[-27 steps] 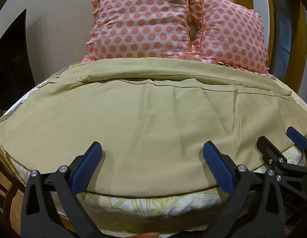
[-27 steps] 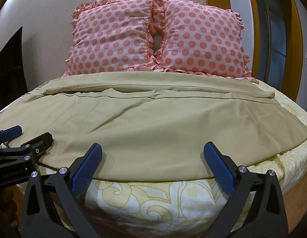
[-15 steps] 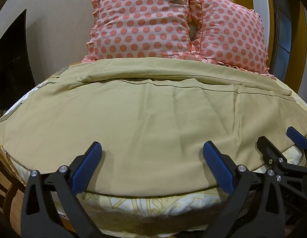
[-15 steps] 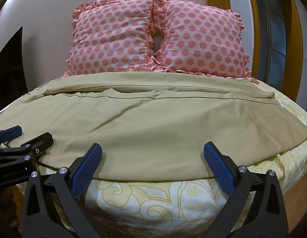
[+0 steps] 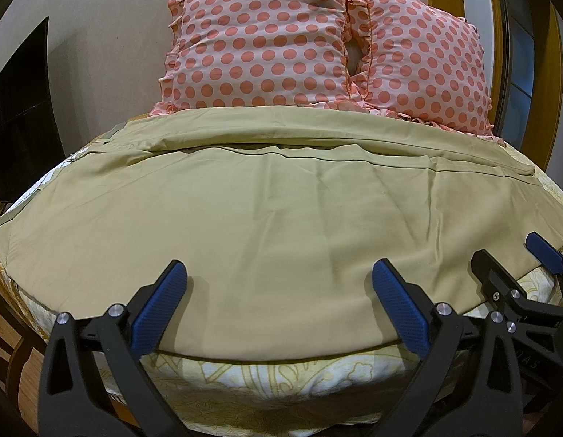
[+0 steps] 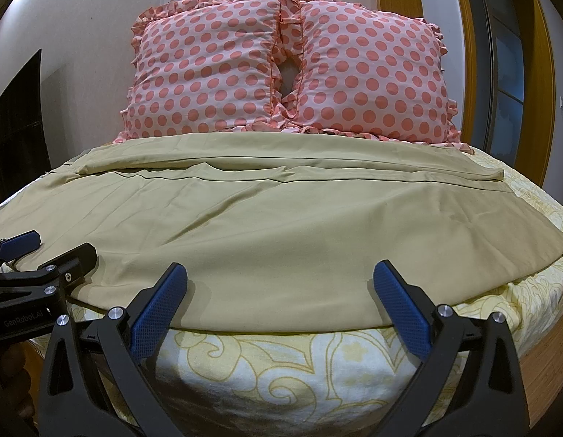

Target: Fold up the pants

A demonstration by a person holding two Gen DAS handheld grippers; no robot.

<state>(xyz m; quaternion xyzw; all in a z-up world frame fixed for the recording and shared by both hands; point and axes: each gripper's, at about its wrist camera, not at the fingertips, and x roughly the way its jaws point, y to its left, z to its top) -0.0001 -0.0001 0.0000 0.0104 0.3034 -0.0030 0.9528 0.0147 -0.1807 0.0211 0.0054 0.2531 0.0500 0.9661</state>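
Khaki pants (image 5: 274, 218) lie spread flat across the bed, legs side by side, also in the right wrist view (image 6: 281, 225). My left gripper (image 5: 277, 302) is open and empty, hovering over the near edge of the pants. My right gripper (image 6: 281, 302) is open and empty over the same near edge, further right. The right gripper shows at the right of the left wrist view (image 5: 510, 266). The left gripper shows at the left of the right wrist view (image 6: 44, 251).
Two pink polka-dot pillows (image 6: 281, 65) stand against the wall behind the pants. The bed has a yellow floral sheet (image 6: 281, 364) showing below the near pants edge. A dark panel (image 5: 19, 109) stands at the left, a wooden door frame (image 6: 536, 73) at the right.
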